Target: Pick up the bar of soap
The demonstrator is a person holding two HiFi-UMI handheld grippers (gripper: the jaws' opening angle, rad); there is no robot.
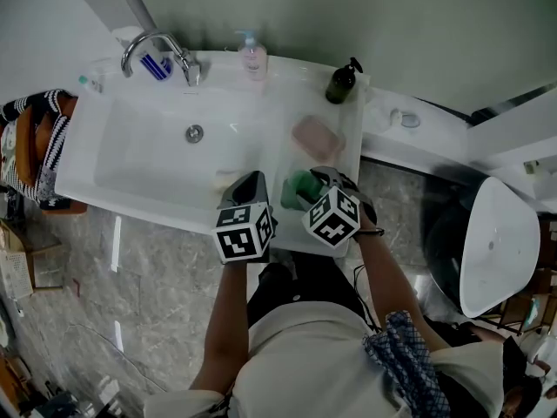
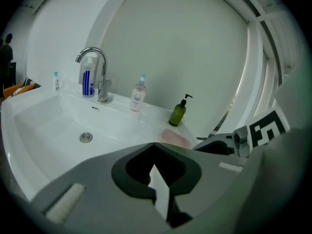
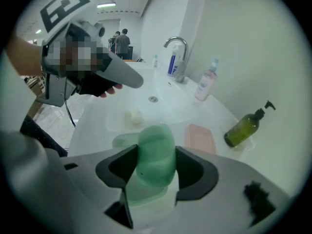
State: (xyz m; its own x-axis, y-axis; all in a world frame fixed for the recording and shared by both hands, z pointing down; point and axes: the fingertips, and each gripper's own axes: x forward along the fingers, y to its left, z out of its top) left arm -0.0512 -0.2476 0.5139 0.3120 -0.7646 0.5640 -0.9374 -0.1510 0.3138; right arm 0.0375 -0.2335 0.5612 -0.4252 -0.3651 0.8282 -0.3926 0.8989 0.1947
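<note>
Person: torso (image 1: 305, 355) fills the bottom of the head view, both forearms reach forward to the sink's near edge
Left arm: bare forearm, straight ahead, left gripper (image 1: 251, 185) over the basin's near rim, pointing at the back wall
Right arm: bent in slightly, right gripper (image 1: 320, 181) over the ledge right of the basin, just beside the left one
Left gripper state: jaw tips together, nothing between them (image 2: 155, 146)
Right gripper state: jaws clamped on either side of the green bar of soap (image 3: 156, 152), soap stands lengthwise between them
Soap place: in the right gripper (image 3: 156, 156), over a paler green tray (image 3: 122, 140) on the ledge; contact with the tray unclear
Sink: white basin (image 1: 130, 155), drain (image 1: 195, 132) at centre, chrome faucet (image 1: 157, 46) at the back
Floor: grey marble tile (image 1: 148, 286)
Wall: plain pale green-grey
Pink dish (image 1: 316, 138): on the ledge beyond the soap
Green pump bottle (image 1: 342, 83): back right corner
Clear pump bottle (image 1: 253, 57): right of the faucet
Pale lump (image 1: 228, 178): in the basin near the left gripper
</note>
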